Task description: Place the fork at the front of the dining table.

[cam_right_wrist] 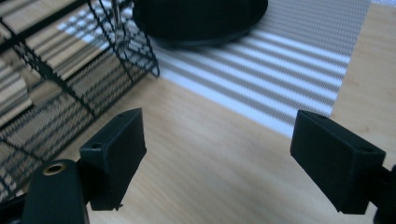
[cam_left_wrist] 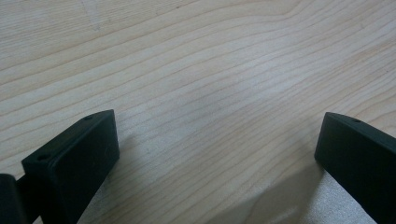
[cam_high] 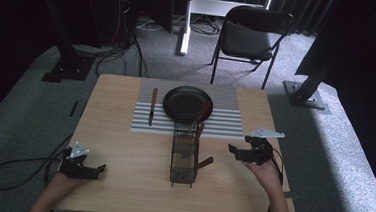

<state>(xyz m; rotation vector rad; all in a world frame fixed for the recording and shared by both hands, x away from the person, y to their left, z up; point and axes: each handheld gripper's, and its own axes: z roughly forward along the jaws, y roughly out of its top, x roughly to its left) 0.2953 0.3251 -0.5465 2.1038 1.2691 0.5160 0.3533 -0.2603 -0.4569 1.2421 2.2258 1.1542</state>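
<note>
Rack [cam_high: 184, 156] tall, narrow: right gripper [cam_high: 240, 153], jaws spread, empty, could tip it. Utensils probably spill. Left gripper [cam_high: 92, 171] gaping, idle.

High view sits above the person's side, looking forward and down over the whole table [cam_high: 123, 146]. Left gripper view is right up close on bare wood; right gripper view, also low, shares the basket [cam_right_wrist: 56, 79], mat [cam_right_wrist: 299, 60] and plate [cam_right_wrist: 201, 18] with it.

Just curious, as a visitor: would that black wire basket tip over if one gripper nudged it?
Probably: the wire basket looks tall and narrow, with wooden-handled utensils sticking out. Its open mesh suggests it is light, so it might slide first.
</note>
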